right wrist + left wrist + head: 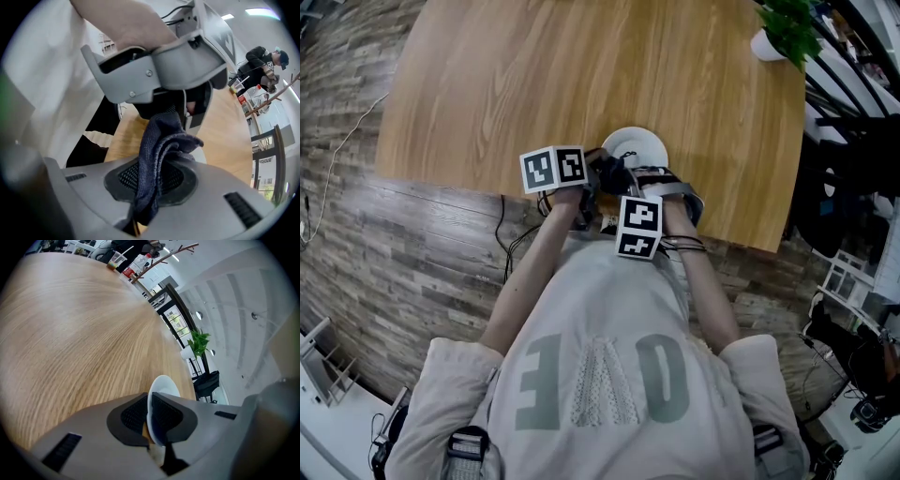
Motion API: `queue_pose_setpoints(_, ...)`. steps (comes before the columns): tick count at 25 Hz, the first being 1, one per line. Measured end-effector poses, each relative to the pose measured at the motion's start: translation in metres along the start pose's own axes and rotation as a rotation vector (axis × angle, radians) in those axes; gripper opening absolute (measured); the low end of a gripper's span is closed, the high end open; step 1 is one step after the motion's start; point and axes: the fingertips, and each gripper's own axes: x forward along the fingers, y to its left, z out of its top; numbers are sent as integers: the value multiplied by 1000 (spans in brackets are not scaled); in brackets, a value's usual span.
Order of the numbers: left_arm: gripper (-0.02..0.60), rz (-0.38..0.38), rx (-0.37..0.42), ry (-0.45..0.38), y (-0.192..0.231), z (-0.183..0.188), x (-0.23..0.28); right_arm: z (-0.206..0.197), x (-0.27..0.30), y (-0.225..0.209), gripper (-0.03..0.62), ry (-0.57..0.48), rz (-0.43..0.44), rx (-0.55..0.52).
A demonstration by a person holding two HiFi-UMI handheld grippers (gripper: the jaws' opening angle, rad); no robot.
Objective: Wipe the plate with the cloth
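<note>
A small white plate [635,147] is at the wooden table's [534,75] near edge. In the left gripper view the plate [164,384] stands on edge, its rim pinched between the two black pads, so my left gripper [150,401] is shut on it. My right gripper [157,176] is shut on a dark blue cloth [161,140], which bunches up out of its jaws. In the head view the cloth [614,174] sits between the left gripper [596,169] and the right gripper [623,187], right at the plate's near side. Whether cloth and plate touch is hidden.
A potted plant [783,37] in a white pot stands at the table's far right corner. The table's front edge [487,190] runs just under the grippers. Cables [502,234] lie on the wood floor, and dark furniture [853,178] stands to the right.
</note>
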Motion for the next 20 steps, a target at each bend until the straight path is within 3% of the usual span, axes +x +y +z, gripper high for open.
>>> queue_pose_setpoints(6, 38, 1, 1, -9, -1, 0, -1, 3, -4, 7, 57, -2, -3, -19)
queue_pose_setpoints(8, 38, -13, -14, -54, -3, 5, -7, -1, -7, 1, 57, -7, -12, 0)
queue_pose_setpoints(9, 53, -29, -31, -91, -5, 11, -13, -5, -9, -5, 57, -9, -26, 15)
queue_pose_setpoints(11, 140, -55, -59, -167, -8, 28, -25, -14, -14, -23, 57, -9, -68, 54)
queue_pose_setpoints(12, 144, -56, -58, -194, -8, 36, -31, -18, -15, -34, 57, -9, -90, 75)
queue_pose_setpoints(16, 144, -18, 9, -257, -5, 57, -53, -22, -13, -83, 57, -14, -165, 136)
queue_pose_setpoints(20, 128, 0, 88, -301, -7, 67, -70, -9, 3, -109, 57, 6, -181, 88)
